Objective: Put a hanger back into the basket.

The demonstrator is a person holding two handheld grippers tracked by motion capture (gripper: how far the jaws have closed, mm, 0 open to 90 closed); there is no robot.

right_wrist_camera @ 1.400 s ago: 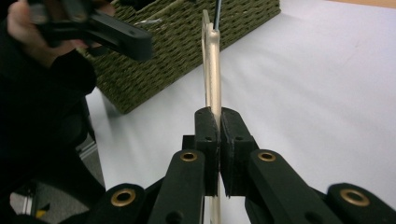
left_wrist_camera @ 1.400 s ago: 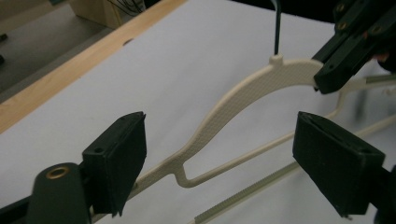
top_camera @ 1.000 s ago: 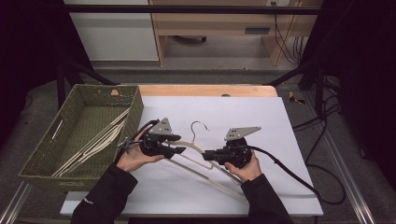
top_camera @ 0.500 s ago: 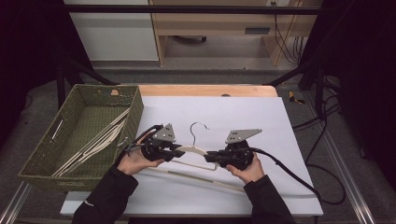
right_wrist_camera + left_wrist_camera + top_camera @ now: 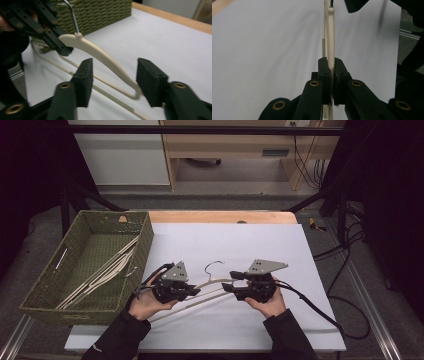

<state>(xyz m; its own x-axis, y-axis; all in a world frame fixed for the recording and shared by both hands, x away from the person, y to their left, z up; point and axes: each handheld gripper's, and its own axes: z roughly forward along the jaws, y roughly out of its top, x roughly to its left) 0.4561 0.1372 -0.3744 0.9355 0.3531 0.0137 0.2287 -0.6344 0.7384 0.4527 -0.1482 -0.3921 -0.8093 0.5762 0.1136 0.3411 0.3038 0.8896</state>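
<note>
Two grippers share one cream hanger (image 5: 212, 289) over the white sheet (image 5: 280, 255): smooth curved plastic, thin wire hook. Left gripper (image 5: 331, 75) has its jaws pinched tight on one arm of it. Right gripper (image 5: 113, 82) has just been opening, its jaws spread either side of the other arm, pads clear. Woven green basket (image 5: 50, 285) sits left, holding more hangers.

The setting is a lab-type recording station. A metal frame (image 5: 345, 195) encloses the table (image 5: 225, 216), whose top is covered by a white sheet (image 5: 250, 245). Black curtains (image 5: 395, 195) screen both sides. Loose cables (image 5: 345, 255) run across the grey floor (image 5: 225, 202). Plain wooden furniture (image 5: 225, 150) and a white cabinet (image 5: 125, 160) stand behind the table.
</note>
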